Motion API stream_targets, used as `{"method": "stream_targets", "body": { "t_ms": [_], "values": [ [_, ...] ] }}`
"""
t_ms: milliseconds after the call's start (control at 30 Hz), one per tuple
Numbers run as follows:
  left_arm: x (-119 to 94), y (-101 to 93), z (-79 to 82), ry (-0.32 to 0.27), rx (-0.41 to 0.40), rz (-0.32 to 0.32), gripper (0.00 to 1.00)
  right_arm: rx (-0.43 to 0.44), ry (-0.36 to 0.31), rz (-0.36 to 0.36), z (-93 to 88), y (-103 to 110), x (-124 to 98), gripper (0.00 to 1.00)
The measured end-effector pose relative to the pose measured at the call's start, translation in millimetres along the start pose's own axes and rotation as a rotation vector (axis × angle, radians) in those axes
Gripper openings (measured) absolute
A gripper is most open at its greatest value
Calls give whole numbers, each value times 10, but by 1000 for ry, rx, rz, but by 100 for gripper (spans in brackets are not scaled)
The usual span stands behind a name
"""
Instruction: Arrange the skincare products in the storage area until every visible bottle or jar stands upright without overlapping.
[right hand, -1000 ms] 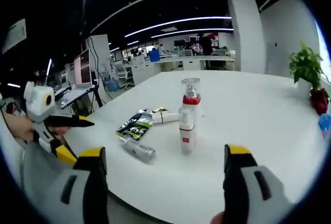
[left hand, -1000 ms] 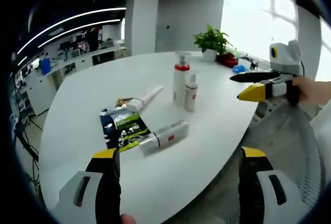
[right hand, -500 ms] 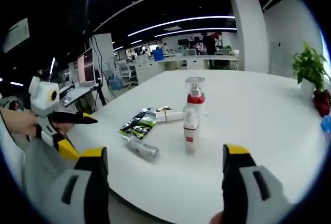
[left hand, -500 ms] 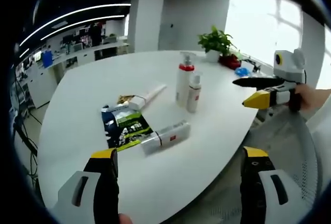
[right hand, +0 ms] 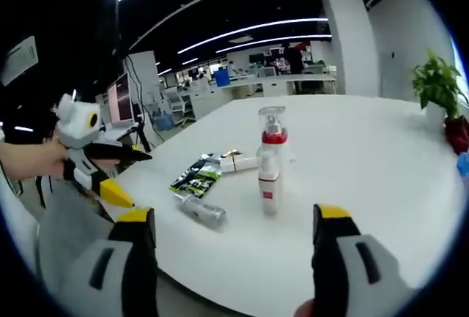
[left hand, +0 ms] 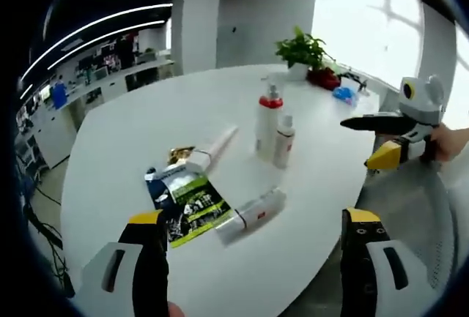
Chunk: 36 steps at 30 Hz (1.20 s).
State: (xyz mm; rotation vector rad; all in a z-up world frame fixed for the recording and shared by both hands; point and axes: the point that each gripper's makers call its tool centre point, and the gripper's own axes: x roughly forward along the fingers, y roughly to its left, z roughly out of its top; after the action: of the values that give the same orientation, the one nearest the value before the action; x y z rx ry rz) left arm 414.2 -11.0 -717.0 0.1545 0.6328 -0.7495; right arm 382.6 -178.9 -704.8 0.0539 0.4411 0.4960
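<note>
The silver tube (left hand: pixel 251 215) with the red label lies flat on the white table (left hand: pixel 117 148), its long axis slanting from near-left to far-right in the left gripper view, touching or just beside the edge of a dark green sachet (left hand: pixel 187 200). A second, white tube (left hand: pixel 212 148) also lies flat just beyond the sachet, pointing toward the pump bottle (left hand: pixel 268 118) with the red collar, which stands upright with a smaller white bottle (left hand: pixel 283 141) upright just beside it. By my reading, the lying tubes are what remain to be stood up. The left gripper (left hand: pixel 249 258) looks straight over the silver tube, which sits ahead and between its fingers, so this hand seems nearer; its fingers are spread wide with nothing held. The right gripper (right hand: pixel 231 255) is likewise spread wide and empty; in its view the silver tube (right hand: pixel 201 212) lies ahead and to the left, well apart. Compared with a second ago, the left gripper view has tipped down and drawn closer, so the sachet and tube sit lower and larger; the things themselves have not moved.
</note>
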Motion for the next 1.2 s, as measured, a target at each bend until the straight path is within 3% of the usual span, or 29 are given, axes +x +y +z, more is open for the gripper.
{"method": "stream_targets", "body": {
  "t_ms": [400,767,1200],
  "values": [
    [325,183,256,78,96,-42,97,16,1,7,-4,5,11,90],
    [627,252,370,181,180,-98,97,18,34,62,-73,86,37,90],
    [1097,359,434,283,256,-151,95,45,41,42,-103,26,43,89]
  ]
}}
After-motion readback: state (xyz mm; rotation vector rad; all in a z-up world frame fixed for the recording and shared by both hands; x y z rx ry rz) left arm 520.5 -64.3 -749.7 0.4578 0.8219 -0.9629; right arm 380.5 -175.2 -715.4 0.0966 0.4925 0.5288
